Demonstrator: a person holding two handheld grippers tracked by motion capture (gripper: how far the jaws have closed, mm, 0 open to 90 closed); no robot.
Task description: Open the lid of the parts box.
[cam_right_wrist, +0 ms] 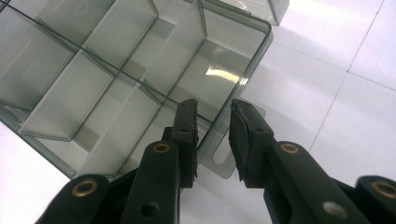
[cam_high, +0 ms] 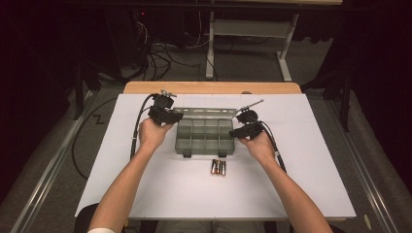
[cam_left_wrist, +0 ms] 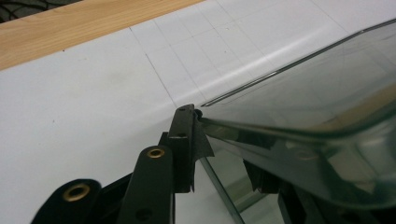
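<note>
A smoky clear compartment box (cam_high: 204, 137) lies open at the middle of the white table, its lid (cam_high: 204, 111) standing up along the far side. My left gripper (cam_high: 176, 116) is at the box's far left corner. In the left gripper view its jaws (cam_left_wrist: 219, 140) stand either side of the lid (cam_left_wrist: 317, 93) corner, the left one touching the rim, with a gap left between them. My right gripper (cam_high: 234, 131) is at the box's right end. Its jaws (cam_right_wrist: 212, 107) straddle the box (cam_right_wrist: 93, 60) wall by a latch tab (cam_right_wrist: 222, 158), open, one inside a compartment.
Three batteries (cam_high: 218, 167) lie side by side just in front of the box. White gridded sheet (cam_high: 291, 184) covers the table, with a wooden strip (cam_high: 209, 87) along the far edge. Cables and a desk frame (cam_high: 252, 29) are on the floor beyond.
</note>
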